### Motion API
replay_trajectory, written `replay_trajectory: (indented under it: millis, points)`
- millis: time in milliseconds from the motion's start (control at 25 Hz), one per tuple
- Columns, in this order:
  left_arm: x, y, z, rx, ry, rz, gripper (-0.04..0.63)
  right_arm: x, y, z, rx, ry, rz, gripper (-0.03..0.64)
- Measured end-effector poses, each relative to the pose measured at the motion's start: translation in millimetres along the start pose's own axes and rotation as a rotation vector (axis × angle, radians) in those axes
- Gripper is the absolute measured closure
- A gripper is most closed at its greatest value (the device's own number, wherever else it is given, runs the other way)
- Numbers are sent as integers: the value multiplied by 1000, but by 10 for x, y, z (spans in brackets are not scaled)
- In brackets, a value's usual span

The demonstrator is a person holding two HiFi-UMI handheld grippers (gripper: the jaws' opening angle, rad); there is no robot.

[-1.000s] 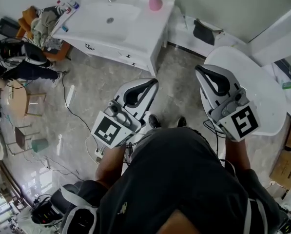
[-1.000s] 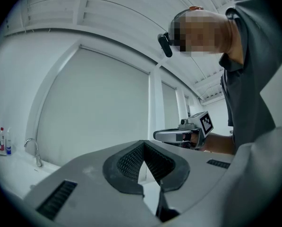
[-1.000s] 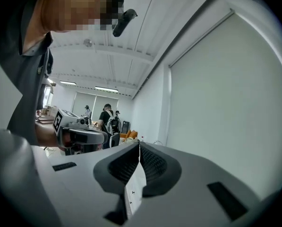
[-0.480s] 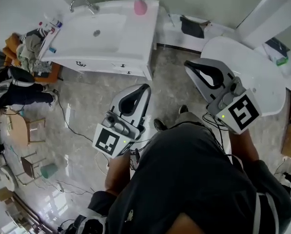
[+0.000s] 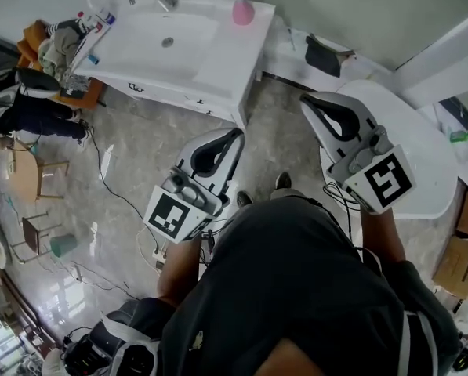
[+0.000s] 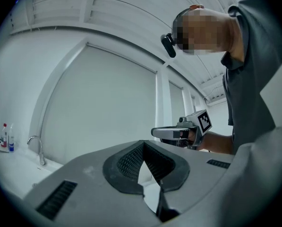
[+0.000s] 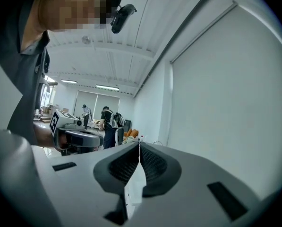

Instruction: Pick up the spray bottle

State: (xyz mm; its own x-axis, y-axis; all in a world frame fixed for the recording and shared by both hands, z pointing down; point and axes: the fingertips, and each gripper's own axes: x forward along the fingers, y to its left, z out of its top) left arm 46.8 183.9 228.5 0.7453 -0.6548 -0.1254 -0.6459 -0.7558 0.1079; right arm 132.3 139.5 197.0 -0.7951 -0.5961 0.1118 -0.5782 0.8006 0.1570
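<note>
A pink spray bottle (image 5: 242,11) stands on the back rim of the white sink counter (image 5: 218,53), far ahead of both grippers. In the head view my left gripper (image 5: 237,134) is held over the floor and points toward the counter's near corner. It is shut and holds nothing. My right gripper (image 5: 306,100) is held over the edge of a round white table and is also shut and empty. The left gripper view shows its own closed jaws (image 6: 143,143), the right gripper (image 6: 155,132) and a tap (image 6: 37,148). The right gripper view shows its own closed jaws (image 7: 139,145).
A round white table (image 5: 422,155) is at the right, with cardboard boxes (image 5: 461,265) beyond it. Cables (image 5: 116,186) trail over the marble floor. Small bottles (image 5: 100,18) stand at the counter's left end beside a heap of clothes (image 5: 57,41). People (image 7: 107,126) stand in the distance.
The person has taken a step, and both grippers have shifted slightly across the floor toward the sink counter. Both have stayed shut and empty.
</note>
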Motion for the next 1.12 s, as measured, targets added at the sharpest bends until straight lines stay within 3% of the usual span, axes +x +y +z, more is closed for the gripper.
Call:
replay_trajectory:
  millis: [680, 840, 1120]
  points:
    - [478, -96, -200, -5, 55, 60, 591, -96, -526, -348, 31, 39, 85, 607]
    - [460, 95, -200, -24, 58, 35, 591, 71, -524, -319, 38, 49, 59, 607]
    - [401, 459, -20, 7, 32, -32, 591, 336, -549, -211, 31, 61, -13, 607]
